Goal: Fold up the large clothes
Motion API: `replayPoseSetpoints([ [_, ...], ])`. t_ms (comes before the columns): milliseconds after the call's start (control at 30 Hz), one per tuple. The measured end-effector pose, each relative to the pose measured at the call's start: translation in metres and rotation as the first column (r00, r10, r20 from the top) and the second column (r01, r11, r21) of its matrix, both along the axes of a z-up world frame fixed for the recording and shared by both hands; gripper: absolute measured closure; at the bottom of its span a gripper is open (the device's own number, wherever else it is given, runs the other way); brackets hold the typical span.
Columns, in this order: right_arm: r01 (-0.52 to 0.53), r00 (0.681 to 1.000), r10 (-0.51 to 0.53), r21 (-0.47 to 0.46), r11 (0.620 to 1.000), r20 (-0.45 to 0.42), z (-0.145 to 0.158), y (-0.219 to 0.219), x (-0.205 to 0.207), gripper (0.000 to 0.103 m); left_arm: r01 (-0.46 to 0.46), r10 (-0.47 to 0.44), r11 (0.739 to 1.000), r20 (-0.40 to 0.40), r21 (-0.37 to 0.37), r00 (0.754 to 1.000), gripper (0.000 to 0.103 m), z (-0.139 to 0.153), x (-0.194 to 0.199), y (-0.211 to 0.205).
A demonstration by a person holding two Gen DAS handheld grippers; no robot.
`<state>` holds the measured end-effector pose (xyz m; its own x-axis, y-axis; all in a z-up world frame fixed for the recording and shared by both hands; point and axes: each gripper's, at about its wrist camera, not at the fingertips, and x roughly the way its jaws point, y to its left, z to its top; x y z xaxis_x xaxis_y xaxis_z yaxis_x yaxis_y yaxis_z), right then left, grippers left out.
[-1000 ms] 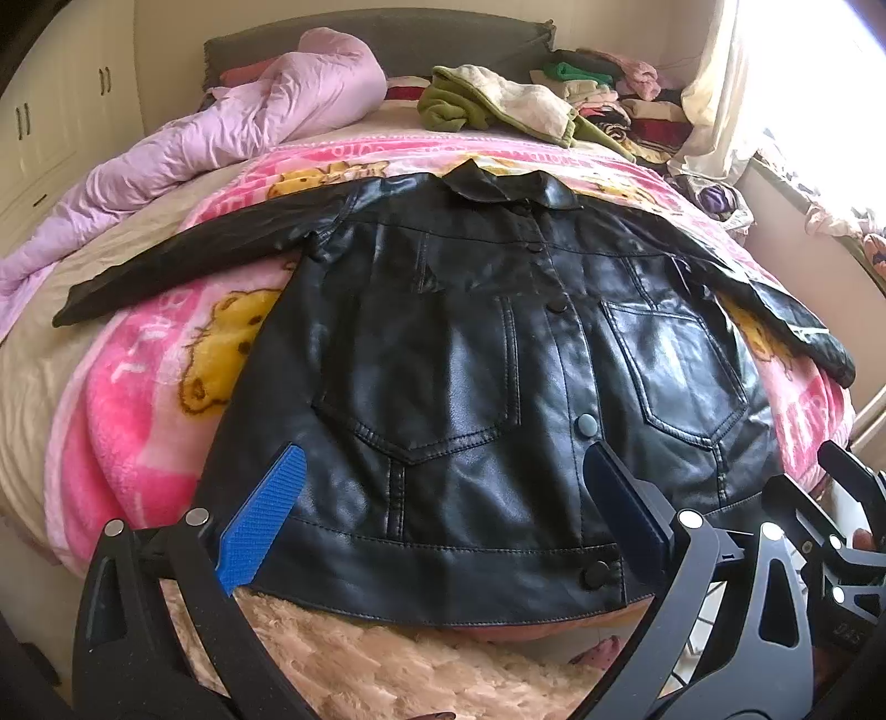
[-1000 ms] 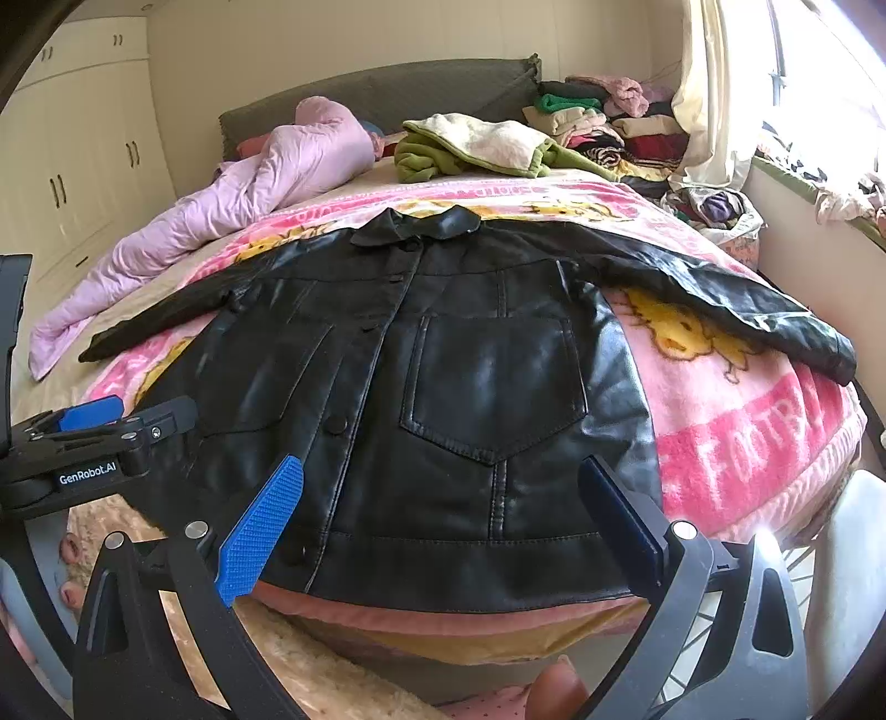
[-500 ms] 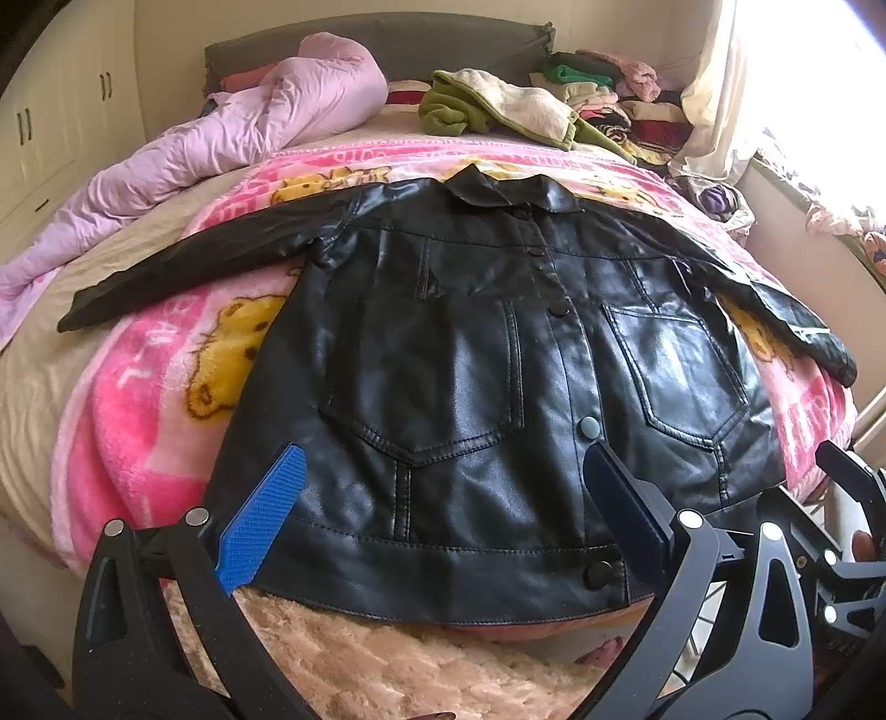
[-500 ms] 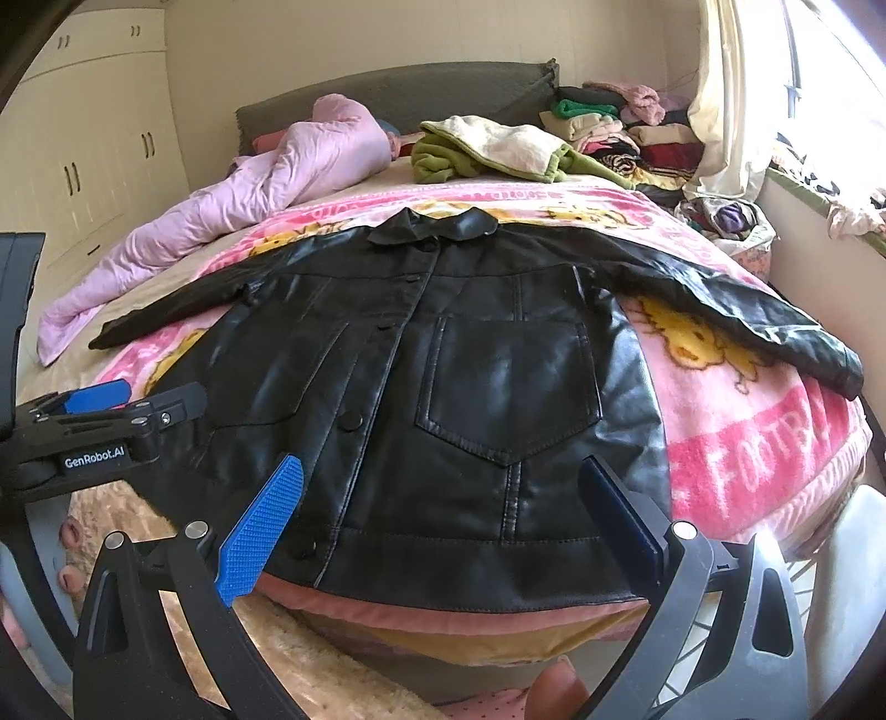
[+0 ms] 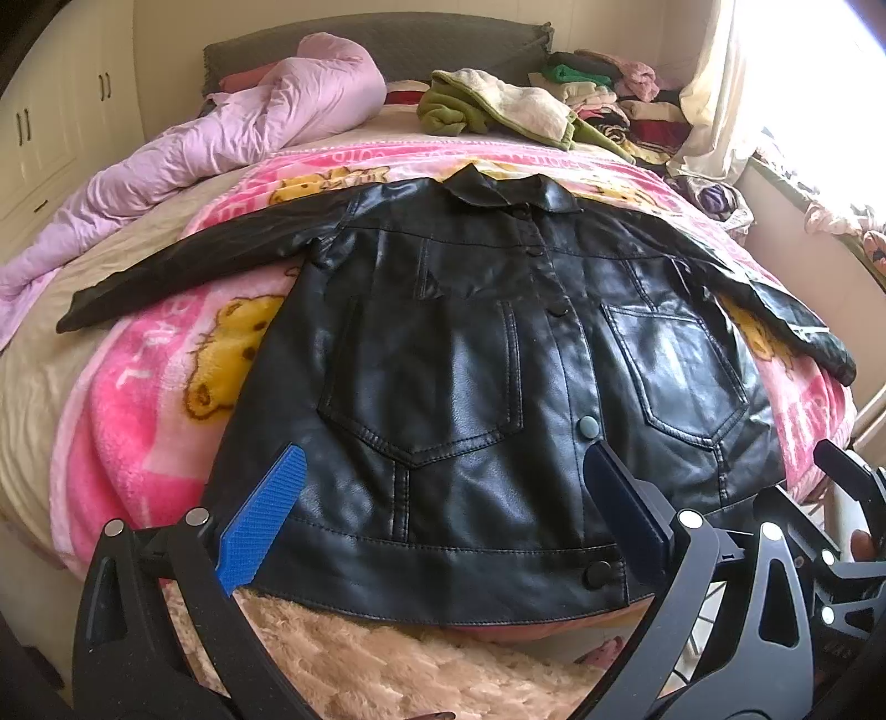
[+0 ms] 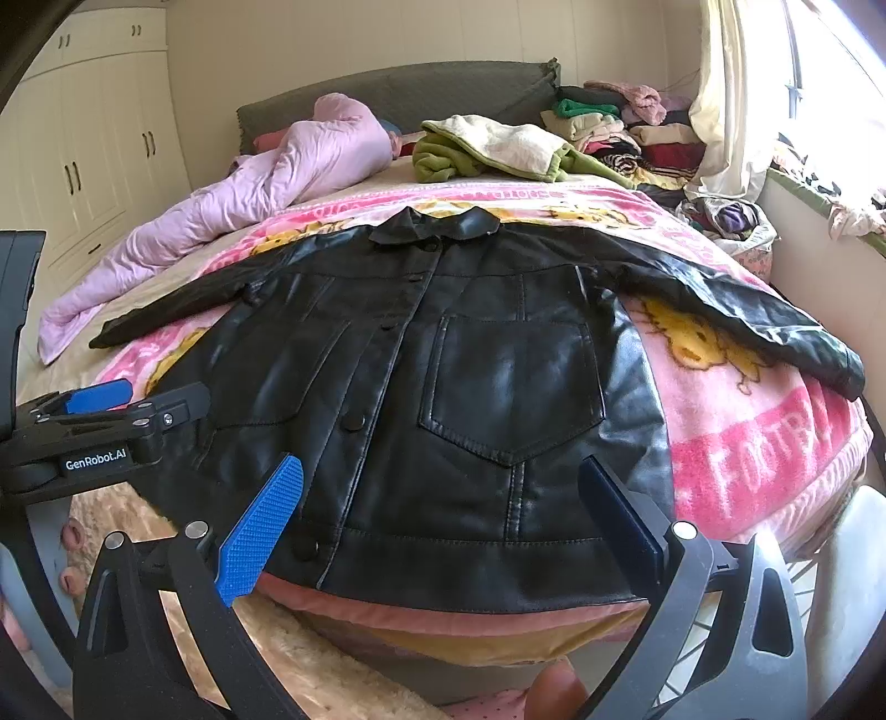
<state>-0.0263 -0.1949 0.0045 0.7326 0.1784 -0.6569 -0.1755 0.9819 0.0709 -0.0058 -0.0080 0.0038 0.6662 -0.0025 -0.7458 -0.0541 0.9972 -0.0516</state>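
Observation:
A black leather jacket (image 5: 470, 365) lies front up and buttoned on a pink cartoon blanket (image 5: 155, 399), collar toward the headboard, both sleeves spread out sideways. It also shows in the right wrist view (image 6: 487, 399). My left gripper (image 5: 443, 498) is open and empty, hovering just short of the hem near the jacket's left half. My right gripper (image 6: 440, 504) is open and empty, just short of the hem near the right half. The left gripper's body (image 6: 111, 426) shows at the left of the right wrist view.
A crumpled lilac duvet (image 5: 232, 138) lies along the bed's left side. A green and cream garment (image 5: 498, 105) and stacked folded clothes (image 5: 609, 94) sit by the grey headboard (image 5: 387, 50). A curtain (image 5: 714, 88) and window ledge are at right, wardrobes (image 6: 94, 155) at left. A fluffy beige cover (image 5: 387, 653) hangs below the hem.
Both grippers have drifted slightly back and up from the bed, so the jacket sits a little lower and farther in view. The jacket has not moved. Both stay open.

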Motion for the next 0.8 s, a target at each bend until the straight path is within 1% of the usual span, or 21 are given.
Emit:
replayPoseSetpoints([
  [567, 0.007, 1.000, -0.007, 0.007, 1.000, 0.000, 0.000, -0.001, 0.001, 0.004, 0.008, -0.008, 1.000, -0.002, -0.007, 1.000, 0.009, 0.001, -0.002, -0.002],
  [800, 0.014, 1.000, -0.014, 0.009, 1.000, 0.004, 0.002, -0.003, 0.003, 0.004, 0.019, -0.019, 1.000, -0.007, -0.004, 1.000, 0.009, 0.008, 0.011, 0.005],
])
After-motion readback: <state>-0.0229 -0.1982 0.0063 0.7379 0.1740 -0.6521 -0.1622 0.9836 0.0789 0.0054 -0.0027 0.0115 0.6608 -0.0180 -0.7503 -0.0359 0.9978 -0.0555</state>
